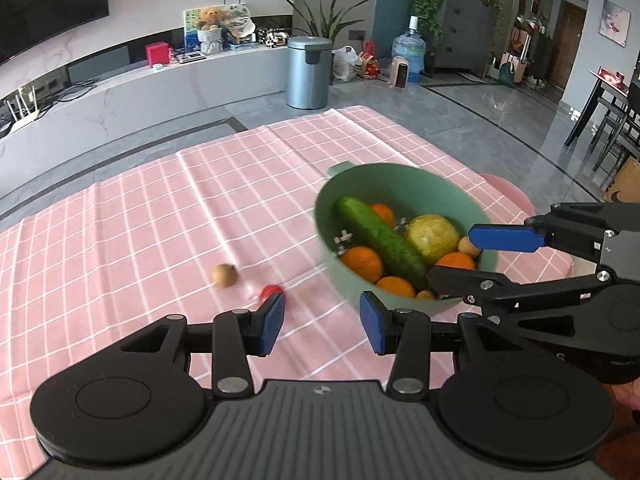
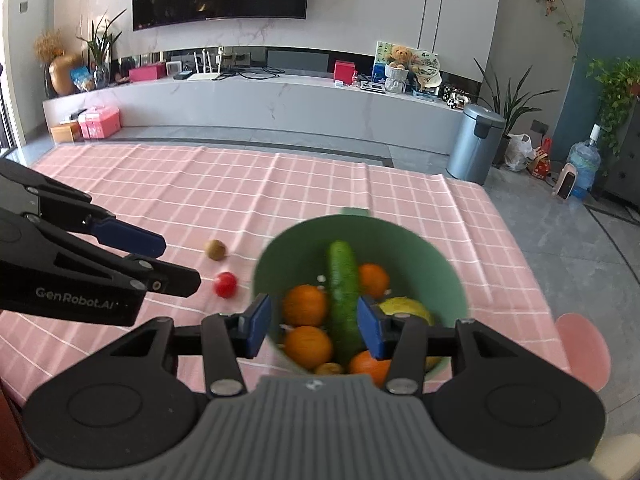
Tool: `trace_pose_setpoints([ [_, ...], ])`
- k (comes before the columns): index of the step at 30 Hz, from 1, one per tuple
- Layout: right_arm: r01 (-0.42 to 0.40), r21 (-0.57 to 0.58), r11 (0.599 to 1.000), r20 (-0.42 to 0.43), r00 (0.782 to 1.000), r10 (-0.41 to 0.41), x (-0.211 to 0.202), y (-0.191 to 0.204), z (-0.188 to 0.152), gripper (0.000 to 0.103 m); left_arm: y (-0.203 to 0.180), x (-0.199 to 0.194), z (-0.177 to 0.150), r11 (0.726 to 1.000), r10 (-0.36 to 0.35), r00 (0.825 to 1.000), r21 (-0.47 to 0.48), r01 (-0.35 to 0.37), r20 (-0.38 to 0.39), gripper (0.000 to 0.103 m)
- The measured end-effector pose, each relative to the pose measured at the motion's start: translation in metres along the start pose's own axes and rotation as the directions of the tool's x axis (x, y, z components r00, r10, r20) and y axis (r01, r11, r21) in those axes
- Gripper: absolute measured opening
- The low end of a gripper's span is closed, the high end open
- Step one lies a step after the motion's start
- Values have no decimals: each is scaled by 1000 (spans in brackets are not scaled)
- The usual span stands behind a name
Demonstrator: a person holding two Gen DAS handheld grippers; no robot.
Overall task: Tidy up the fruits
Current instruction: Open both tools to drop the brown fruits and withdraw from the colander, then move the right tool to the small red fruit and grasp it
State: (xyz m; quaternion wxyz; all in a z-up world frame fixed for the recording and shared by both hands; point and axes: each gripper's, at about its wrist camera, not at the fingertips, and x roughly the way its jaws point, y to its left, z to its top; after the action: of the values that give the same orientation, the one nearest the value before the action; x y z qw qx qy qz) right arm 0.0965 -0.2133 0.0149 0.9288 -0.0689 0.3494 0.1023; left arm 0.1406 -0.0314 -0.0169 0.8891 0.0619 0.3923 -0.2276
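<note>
left gripper (image 1: 322, 322): fingers are sitting partly open with nothing between them, just pink checked cloth showing through the gap
right gripper (image 2: 312, 326): also hanging partly open and gripping nothing; the bowl's contents are showing in the gap but the pads aren't pressing on anything
green bowl (image 2: 440, 276): sitting on the worktop right ahead of the right fingers, and off to the right of the left fingers
in the bowl: a cucumber (image 2: 343, 296) is lying across the middle, with several oranges (image 2: 305, 306) around it and a yellow-green round fruit (image 1: 432, 238) beside it
small brown fruit (image 1: 224, 275): lying loose on the cloth (image 1: 160, 208), ahead-left of the left fingers
red fruit (image 2: 225, 284): sitting just ahead of the left gripper's left finger, near the brown one, both outside the bowl
</note>
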Motion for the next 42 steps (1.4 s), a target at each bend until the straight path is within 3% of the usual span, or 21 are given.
trace_pose_setpoints([
  [10,-37,25,999,-27,999,38,20,46,-14,44,36,4,-31,999,1,1000,-49,-2,-20,51],
  [22,-38,-9,999,-68,997,37,59,74,-15,43,77,24,-49,993,-5,999,-115,0,-43,51],
  [27,-26,-19,999,-76,997,25,74,80,-14,42,89,32,-50,993,-23,999,-120,17,-49,51],
  [29,-18,-22,1000,-77,997,17,81,82,-14,35,93,36,-51,992,-32,998,-126,25,-53,51],
  [34,16,-28,999,-80,997,-18,98,86,-16,31,98,47,-52,991,-43,997,-128,35,-57,50],
  [42,94,-55,994,-9,996,-94,117,105,-9,29,111,58,-43,994,-20,998,-105,14,-62,41],
])
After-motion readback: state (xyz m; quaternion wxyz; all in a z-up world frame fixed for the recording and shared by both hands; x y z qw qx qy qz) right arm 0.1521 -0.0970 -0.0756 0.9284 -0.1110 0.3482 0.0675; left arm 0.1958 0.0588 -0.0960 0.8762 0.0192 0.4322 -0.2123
